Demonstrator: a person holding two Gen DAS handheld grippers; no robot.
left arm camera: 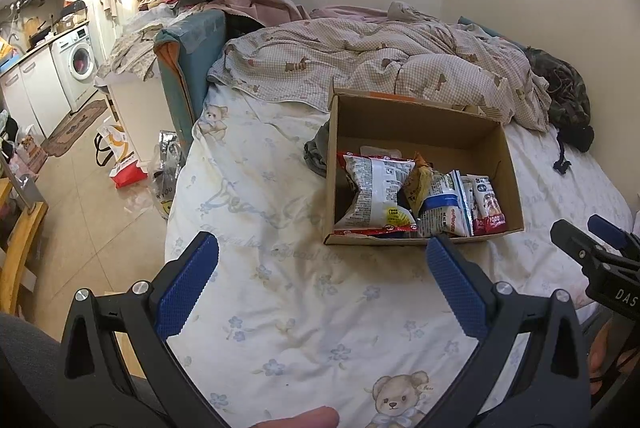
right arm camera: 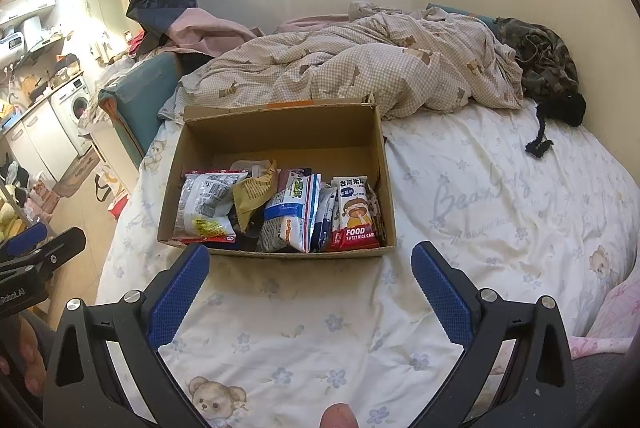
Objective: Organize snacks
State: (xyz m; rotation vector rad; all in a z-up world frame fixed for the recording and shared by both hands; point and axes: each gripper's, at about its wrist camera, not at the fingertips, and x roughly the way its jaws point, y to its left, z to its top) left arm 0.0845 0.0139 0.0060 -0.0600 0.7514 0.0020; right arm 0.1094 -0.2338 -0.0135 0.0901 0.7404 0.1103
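Observation:
An open cardboard box stands on the bed. Several snack packets stand in its near half: a silver-and-red bag, a yellow packet, a white-and-blue bag, and a red rice cake packet. My left gripper is open and empty, hovering over the sheet just short of the box. My right gripper is open and empty, just before the box's near wall. Each gripper shows at the other view's edge.
A rumpled checked duvet lies behind the box, with dark camouflage clothing by the wall. The bed's left edge drops to a tiled floor with bags. A pink cloth lies at the right.

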